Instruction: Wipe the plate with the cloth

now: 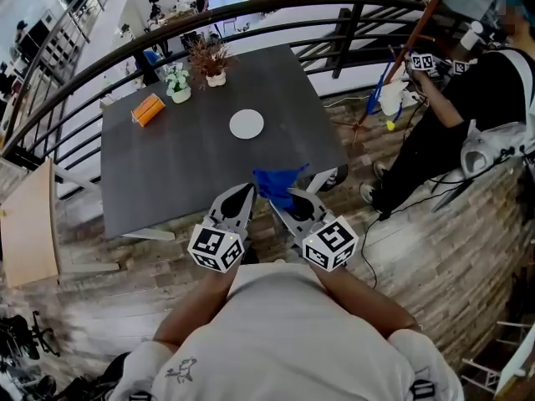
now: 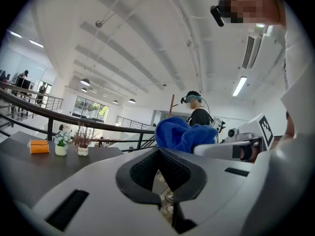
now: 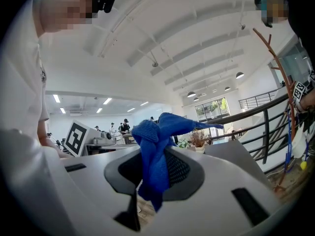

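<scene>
A round white plate (image 1: 247, 124) lies near the middle of the dark table (image 1: 184, 170). My right gripper (image 1: 284, 197) hovers by the table's front edge, shut on a crumpled blue cloth (image 1: 277, 181). In the right gripper view the cloth (image 3: 155, 154) hangs bunched between the pads and spills over the top. My left gripper (image 1: 243, 194) is just to the left of it, shut with nothing between its jaws (image 2: 160, 156). From the left gripper view the cloth (image 2: 183, 134) shows beside it on the right. Both grippers are short of the plate.
An orange box (image 1: 148, 109) and two small potted plants (image 1: 177, 83) (image 1: 211, 61) stand at the table's far left. A black railing (image 1: 251, 27) curves behind the table. Another person (image 1: 468, 115) in black stands at the right. A wooden board (image 1: 29, 224) leans at the left.
</scene>
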`<action>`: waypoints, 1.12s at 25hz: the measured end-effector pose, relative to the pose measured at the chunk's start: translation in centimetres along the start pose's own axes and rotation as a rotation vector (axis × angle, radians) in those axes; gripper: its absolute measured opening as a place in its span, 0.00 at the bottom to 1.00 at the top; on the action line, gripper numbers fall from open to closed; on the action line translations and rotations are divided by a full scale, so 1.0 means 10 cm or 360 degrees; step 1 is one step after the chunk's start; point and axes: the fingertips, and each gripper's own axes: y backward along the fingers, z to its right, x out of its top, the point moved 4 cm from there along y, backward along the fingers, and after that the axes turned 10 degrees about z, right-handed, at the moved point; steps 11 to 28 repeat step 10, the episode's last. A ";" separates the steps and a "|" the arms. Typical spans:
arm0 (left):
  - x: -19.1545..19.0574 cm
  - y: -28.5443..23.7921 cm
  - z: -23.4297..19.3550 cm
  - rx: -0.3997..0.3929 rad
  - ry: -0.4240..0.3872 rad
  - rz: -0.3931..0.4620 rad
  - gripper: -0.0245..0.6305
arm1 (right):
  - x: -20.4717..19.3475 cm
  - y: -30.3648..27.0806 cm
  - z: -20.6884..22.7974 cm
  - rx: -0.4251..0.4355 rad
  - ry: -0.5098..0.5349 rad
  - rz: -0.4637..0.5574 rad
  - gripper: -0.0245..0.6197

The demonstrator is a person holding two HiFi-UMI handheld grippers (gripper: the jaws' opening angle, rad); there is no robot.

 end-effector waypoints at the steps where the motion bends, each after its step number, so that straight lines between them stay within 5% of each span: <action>1: -0.01 0.00 0.01 -0.0001 0.0003 -0.0004 0.05 | 0.00 0.01 0.00 -0.0003 -0.0002 0.0002 0.16; 28: 0.00 0.01 0.04 -0.0013 0.0006 -0.0006 0.05 | 0.00 0.04 0.00 -0.0022 -0.0016 0.0007 0.16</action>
